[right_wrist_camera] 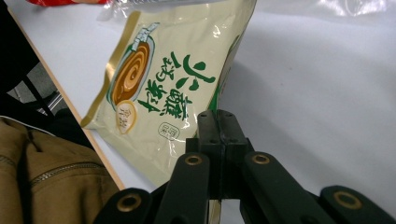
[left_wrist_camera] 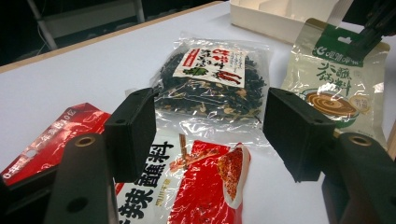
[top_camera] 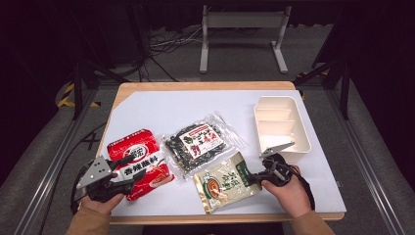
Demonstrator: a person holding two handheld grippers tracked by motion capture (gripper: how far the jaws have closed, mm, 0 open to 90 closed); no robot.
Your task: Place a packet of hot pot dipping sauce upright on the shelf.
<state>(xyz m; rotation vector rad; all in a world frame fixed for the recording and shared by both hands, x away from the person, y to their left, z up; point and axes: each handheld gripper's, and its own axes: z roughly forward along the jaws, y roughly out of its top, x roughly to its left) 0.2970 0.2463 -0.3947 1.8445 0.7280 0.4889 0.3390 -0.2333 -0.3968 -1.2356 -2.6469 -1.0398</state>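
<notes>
I log: right hand-held gripper point(right_wrist_camera: 218, 122) pinching cream-and-green foil sauce pouch point(right_wrist_camera: 163, 79) at its edge; left hand-held gripper point(left_wrist_camera: 210, 135) spread above red plastic seasoning packet point(left_wrist_camera: 187, 186) on white table point(top_camera: 147, 112).

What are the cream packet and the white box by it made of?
The cream packet looks like glossy plastic film: light glints off it and it crinkles where the right gripper pinches its edge. The white box looks like matte moulded plastic, with smooth rounded walls and dividers, though that is a guess.
</notes>
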